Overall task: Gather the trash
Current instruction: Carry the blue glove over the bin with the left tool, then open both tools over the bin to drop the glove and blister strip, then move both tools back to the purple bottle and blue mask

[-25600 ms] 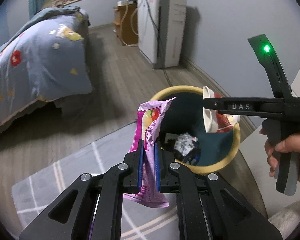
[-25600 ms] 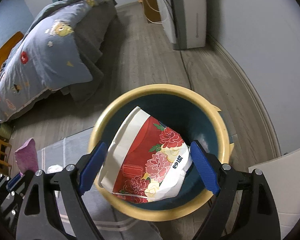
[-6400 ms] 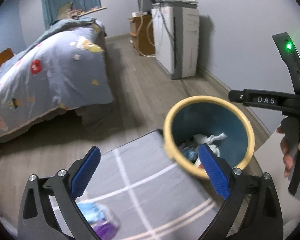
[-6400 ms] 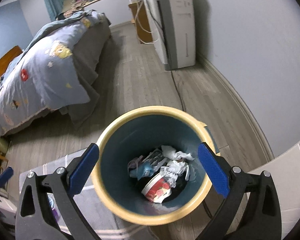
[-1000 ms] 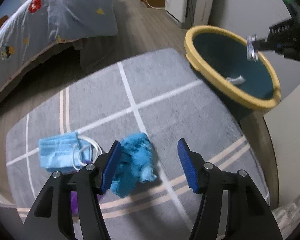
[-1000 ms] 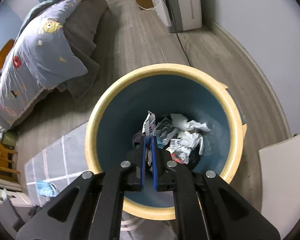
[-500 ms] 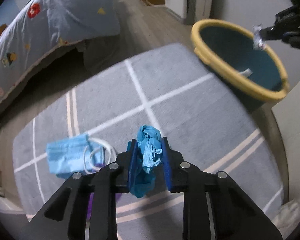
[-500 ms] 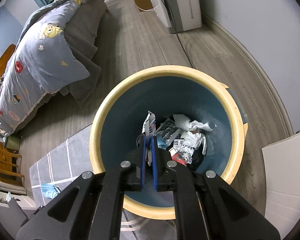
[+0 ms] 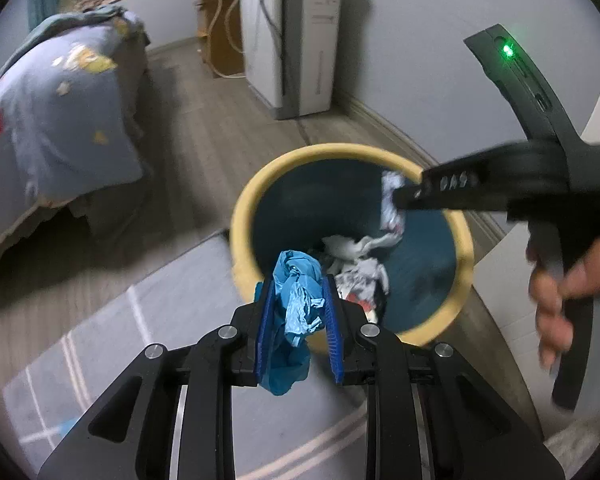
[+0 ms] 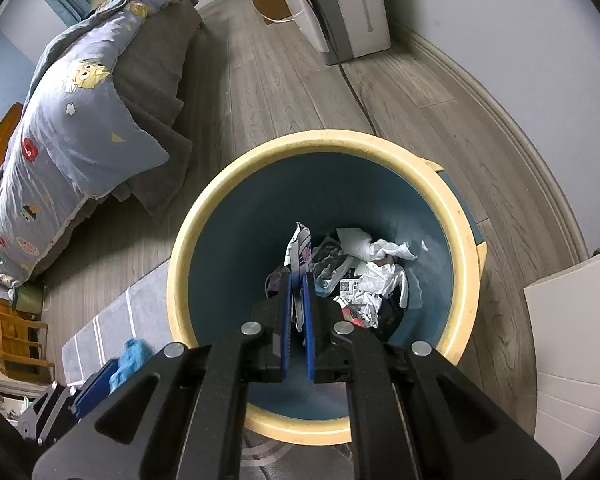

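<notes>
A bed (image 9: 56, 120) with a blue quilt lies far left. The left claw (image 9: 298, 320) is clamped on a crumpled blue glove (image 9: 296, 312) above a grey rug (image 9: 140, 344), at the near rim of a yellow-rimmed bin (image 10: 460, 240). To the right, the right claw (image 10: 297, 316) pinches a white wrapper (image 10: 300, 248) over the bin's trash.

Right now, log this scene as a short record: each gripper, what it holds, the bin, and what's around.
left gripper: shut on blue glove, near the bin's rim
right gripper: shut on white wrapper, over the bin's opening
bin: yellow rim, blue inside, upright, crumpled paper and wrappers at the bottom
floor: wood, grey rug beside the bin
nearby: bed, white appliance
</notes>
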A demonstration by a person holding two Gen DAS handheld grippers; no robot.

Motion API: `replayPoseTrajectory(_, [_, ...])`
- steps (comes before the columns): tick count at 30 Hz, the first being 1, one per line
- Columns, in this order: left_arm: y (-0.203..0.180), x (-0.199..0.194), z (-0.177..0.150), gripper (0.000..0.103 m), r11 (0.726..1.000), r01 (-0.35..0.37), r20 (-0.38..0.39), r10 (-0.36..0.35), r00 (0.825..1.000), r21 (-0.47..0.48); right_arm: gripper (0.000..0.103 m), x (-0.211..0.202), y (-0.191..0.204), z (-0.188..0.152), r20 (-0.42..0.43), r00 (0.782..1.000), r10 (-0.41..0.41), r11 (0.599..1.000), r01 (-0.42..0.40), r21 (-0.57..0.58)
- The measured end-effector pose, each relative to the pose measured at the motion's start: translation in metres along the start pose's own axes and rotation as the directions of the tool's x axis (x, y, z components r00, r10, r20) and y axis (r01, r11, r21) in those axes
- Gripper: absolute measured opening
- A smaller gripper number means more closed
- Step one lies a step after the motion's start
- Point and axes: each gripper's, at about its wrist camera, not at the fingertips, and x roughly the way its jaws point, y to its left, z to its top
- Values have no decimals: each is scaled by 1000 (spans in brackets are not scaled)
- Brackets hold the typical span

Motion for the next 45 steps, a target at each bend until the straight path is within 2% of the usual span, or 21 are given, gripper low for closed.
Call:
replayPoseTrajectory(3, [-7, 8, 11, 27, 1000, 9, 3, -9, 1000, 6, 6, -1, -3, 1, 8, 1000, -1, 1000, 1, 10])
replayPoseTrajectory(5, [-10, 10, 16, 38, 1000, -9, 12, 8, 1000, 11, 7, -4, -5, 2, 22, 1000, -9, 1000, 9, 18])
replayPoseTrajectory(6, [-8, 10, 16, 50, 1000, -12, 18, 12, 1000, 8, 7, -6, -6, 3, 33, 999, -13, 1000, 12, 23])
replayPoseTrajectory(7, [-6, 9, 16, 59, 1000, -17, 26, 17, 1000, 4, 10, -7, -7, 3, 40, 999, -15, 1000, 14, 27])
replayPoseTrajectory(8, [-3, 8, 15, 59, 1000, -17, 30, 17, 999, -1, 14, -8, -8, 3, 44, 999, -19, 999, 17, 31])
replayPoseTrajectory(10, [3, 5, 11, 59, 1000, -12, 28, 12, 1000, -15, 38, -9, -9, 3, 47, 999, -19, 999, 17, 36])
replayPoseTrajectory(14, [18, -10, 1, 60, 999, -30, 22, 31, 999, -43, 44, -11, -2, 2, 40, 999, -3, 1000, 2, 26])
replayPoseTrajectory(15, [25, -18, -3, 65, 998, -36, 24, 37, 999, -53, 54, -12, 3, 1, 41, 999, 0, 1000, -1, 15])
replayPoseTrajectory(16, [29, -24, -6, 76, 997, -43, 28, 45, 999, -62, 66, -14, 8, 0, 44, 999, 4, 1000, -4, -1])
replayPoseTrajectory(18, [47, -45, -20, 84, 993, -70, 54, 76, 996, -99, 77, -17, 21, -3, 51, 999, 3, 999, 0, -44])
replayPoseTrajectory(19, [53, -52, -25, 85, 991, -77, 56, 83, 995, -113, 83, -17, 26, -4, 50, 999, 1, 998, 2, -61])
replayPoseTrajectory(22, [84, -72, -50, 91, 977, -129, 26, 135, 990, -172, 94, -18, 53, -12, 42, 999, 15, 992, -9, -130])
replayPoseTrajectory(27, [123, -96, -95, 93, 943, -231, -29, 231, 973, -241, 97, -17, 105, -31, 32, 999, 13, 967, -5, -256])
replayPoseTrajectory(32, [142, -104, -132, 93, 922, -276, -80, 264, 961, -272, 97, -13, 153, -55, 2, 1000, 26, 934, -24, -357])
replayPoseTrajectory(36, [146, -93, -157, 93, 931, -261, -122, 237, 964, -256, 97, -6, 188, -76, -30, 999, 38, 904, -47, -424])
replayPoseTrajectory(42, [149, -69, -176, 93, 948, -250, -169, 218, 961, -197, 97, 6, 220, -93, -44, 999, 6, 873, -27, -487])
replayPoseTrajectory(44, [148, -62, -178, 89, 955, -232, -176, 201, 964, -183, 97, 11, 226, -97, -49, 999, -9, 869, -17, -495])
replayPoseTrajectory(45, [148, -58, -180, 83, 961, -215, -185, 182, 966, -175, 97, 14, 229, -99, -55, 998, -15, 866, -15, -500])
